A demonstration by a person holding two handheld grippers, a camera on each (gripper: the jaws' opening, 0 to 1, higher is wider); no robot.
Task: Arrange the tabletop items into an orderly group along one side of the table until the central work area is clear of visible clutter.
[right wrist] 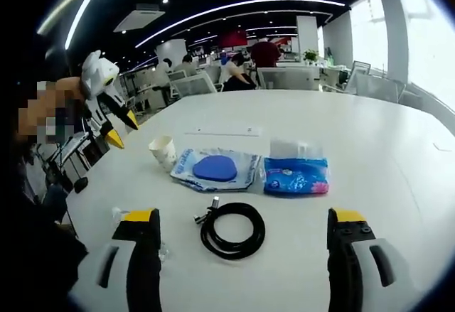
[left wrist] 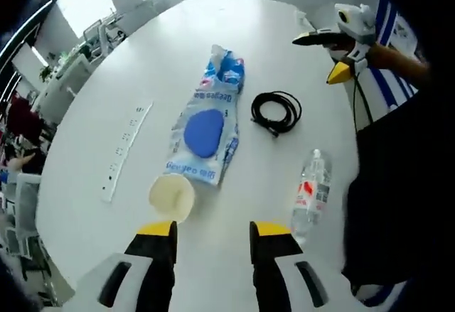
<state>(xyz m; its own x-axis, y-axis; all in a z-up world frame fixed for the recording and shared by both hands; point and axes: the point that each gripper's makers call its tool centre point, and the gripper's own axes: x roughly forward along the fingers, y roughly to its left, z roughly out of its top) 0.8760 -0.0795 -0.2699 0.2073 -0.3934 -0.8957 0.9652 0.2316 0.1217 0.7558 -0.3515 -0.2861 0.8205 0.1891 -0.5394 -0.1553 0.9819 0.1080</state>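
Observation:
In the left gripper view my left gripper (left wrist: 213,235) hangs open above the white table (left wrist: 92,212), with nothing between its jaws. Just ahead stands a paper cup (left wrist: 171,197). Beyond it lies a clear bag with a blue pad (left wrist: 205,134) and a blue tissue pack (left wrist: 227,69). A black cable coil (left wrist: 276,111) and a lying water bottle (left wrist: 311,192) are to the right. My right gripper (right wrist: 244,217) is wide open over the cable coil (right wrist: 232,229), touching nothing. The right gripper view also has the cup (right wrist: 163,152), bag (right wrist: 215,168) and tissue pack (right wrist: 296,174).
A white power strip (left wrist: 126,148) lies along the table's left side, and far across (right wrist: 217,131) in the right gripper view. The right gripper (left wrist: 334,49) hovers at the table's far edge. The left gripper (right wrist: 122,128) is held up beside the table. Office chairs (right wrist: 195,83) and people sit beyond.

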